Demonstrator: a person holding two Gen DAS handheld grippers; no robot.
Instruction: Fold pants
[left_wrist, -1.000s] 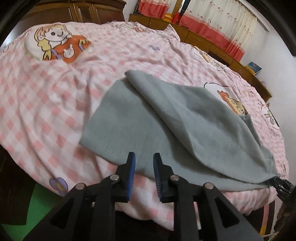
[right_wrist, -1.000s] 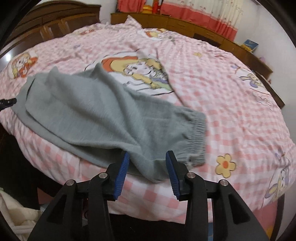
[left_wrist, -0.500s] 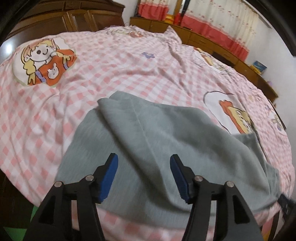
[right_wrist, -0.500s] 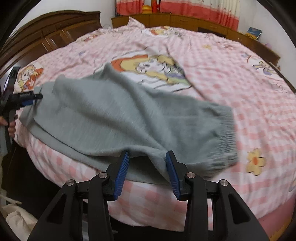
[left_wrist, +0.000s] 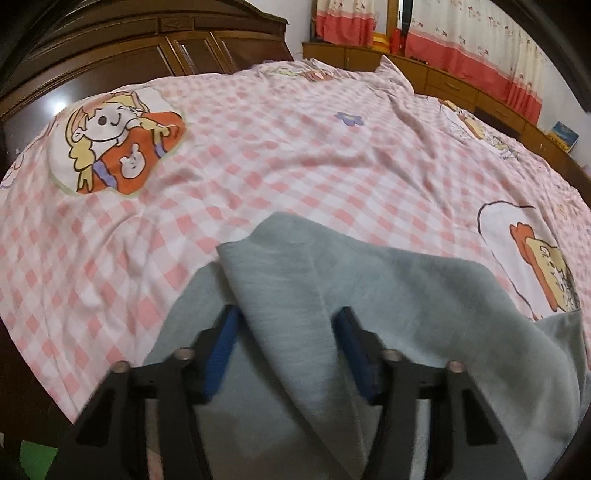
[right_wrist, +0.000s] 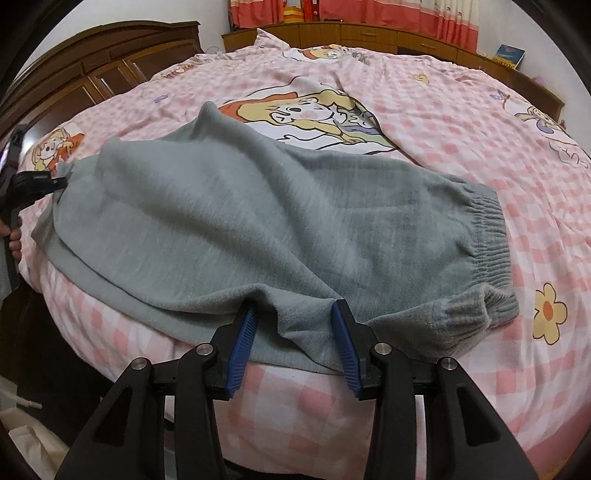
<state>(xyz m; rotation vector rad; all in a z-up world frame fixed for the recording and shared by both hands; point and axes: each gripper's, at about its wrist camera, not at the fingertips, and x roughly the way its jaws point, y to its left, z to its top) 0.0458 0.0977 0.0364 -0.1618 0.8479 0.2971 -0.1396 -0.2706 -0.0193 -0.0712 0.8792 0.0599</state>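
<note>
Nearby: wardrobe (left_wrist: 155, 62) left, curtains (right_wrist: 369, 11) behind checked bedspread (right_wrist: 480, 155); pants (right_wrist: 258, 221) unobstructed.

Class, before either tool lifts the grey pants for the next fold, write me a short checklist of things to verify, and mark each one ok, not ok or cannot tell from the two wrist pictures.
1. Soft grey fleece pants lie wholly on the pink checked bedsheet: ok.
2. Fabric sits between the pads of the left tool, at the leg ends: ok; its jaws have just been closing.
3. Left pads press the cloth firmly: cannot tell.
4. Near edge sits between the pads of the right tool, beside the gathered elastic waistband: ok.
5. Right pads clamp it: not ok, they stand apart.
6. Legs stacked edge to edge: not ok, the lower layer sticks out.
</note>
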